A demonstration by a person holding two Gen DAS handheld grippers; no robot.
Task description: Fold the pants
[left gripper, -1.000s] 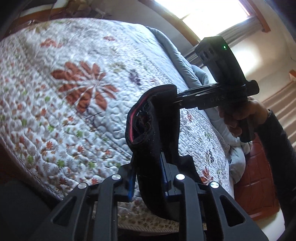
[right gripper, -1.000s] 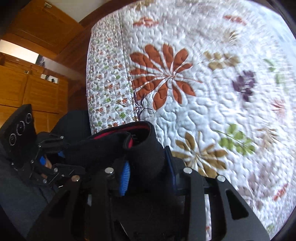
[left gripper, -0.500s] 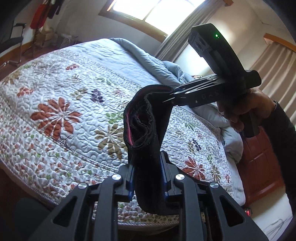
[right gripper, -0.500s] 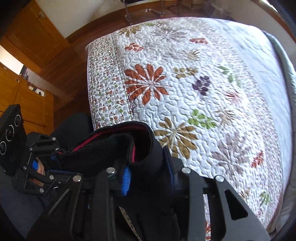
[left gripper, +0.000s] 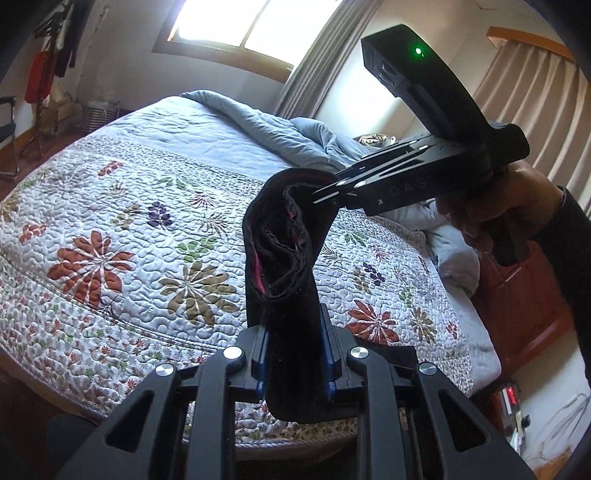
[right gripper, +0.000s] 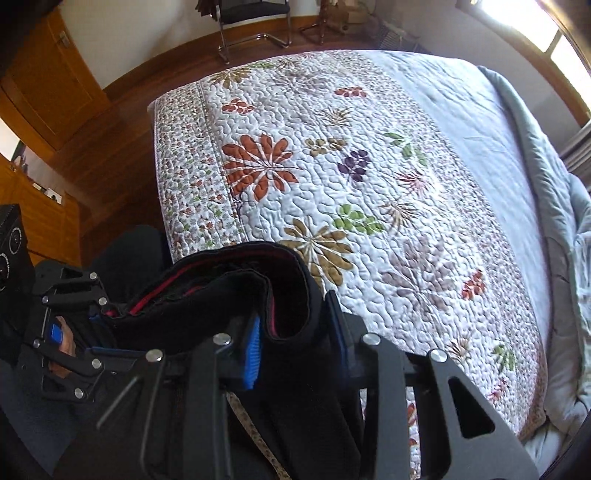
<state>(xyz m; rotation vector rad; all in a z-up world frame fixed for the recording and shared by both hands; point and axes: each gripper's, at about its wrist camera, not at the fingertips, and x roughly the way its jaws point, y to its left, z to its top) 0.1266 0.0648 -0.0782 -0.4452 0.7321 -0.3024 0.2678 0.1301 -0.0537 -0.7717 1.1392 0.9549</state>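
Black pants (left gripper: 284, 258) with red inner trim hang in the air over the bed (left gripper: 110, 229), bunched and stretched between both grippers. Left gripper (left gripper: 293, 354), bottom centre of the left wrist view, is clamped narrow on a thick fold of the fabric, blue pads pressing both sides. Right gripper (left gripper: 325, 190), centre right in that view, pinches the far end of the waistband; a hand (left gripper: 495, 210) in a dark sleeve grips its handle at right, green light lit on top.

Right wrist view: right gripper (right gripper: 295, 332) at bottom centre, pads closed on the rolled black cloth. The pants run to the left gripper (right gripper: 85, 325) at lower left.

Floral quilt (right gripper: 332, 192) covers the bed, grey-blue duvet (right gripper: 535, 177) along the right edge. Chair (right gripper: 255, 26) at top, wooden floor (right gripper: 110, 147) at left.
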